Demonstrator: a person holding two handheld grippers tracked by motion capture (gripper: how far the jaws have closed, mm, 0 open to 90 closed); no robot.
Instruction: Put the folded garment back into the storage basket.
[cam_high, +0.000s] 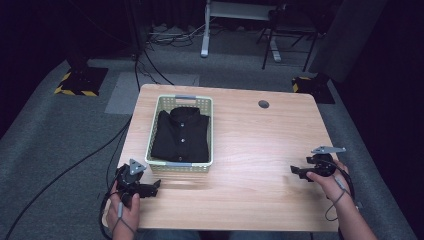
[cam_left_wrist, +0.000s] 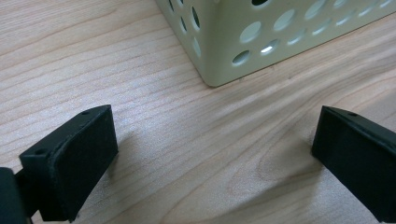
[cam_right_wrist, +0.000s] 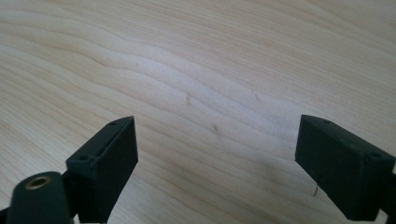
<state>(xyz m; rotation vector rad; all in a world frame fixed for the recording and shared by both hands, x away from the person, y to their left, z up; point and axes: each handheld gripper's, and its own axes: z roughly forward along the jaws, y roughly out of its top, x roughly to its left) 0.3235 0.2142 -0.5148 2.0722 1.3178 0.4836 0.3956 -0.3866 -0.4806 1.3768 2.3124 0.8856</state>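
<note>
Pale wood covers the table, seen from the high view with a light green basket standing on its left half. A folded black shirt lies inside the basket, buttons up, collar toward the far end. The left gripper rests at the near left edge of the table, held in the person's left hand; the basket's near wall is just ahead of it and apart from it. The right gripper sits near the right edge in the right hand, pointing toward the middle of the table, well apart from the basket.

In the left gripper view, the left gripper has its jaws spread wide with bare wood between them. A corner of the basket, its walls pierced with round holes, stands ahead of the gripper and slightly to its right, not touched by either jaw.

In the right gripper view, the right gripper likewise has its jaws spread wide, holding nothing, with plain wood grain ahead of it and between the jaws.
</note>
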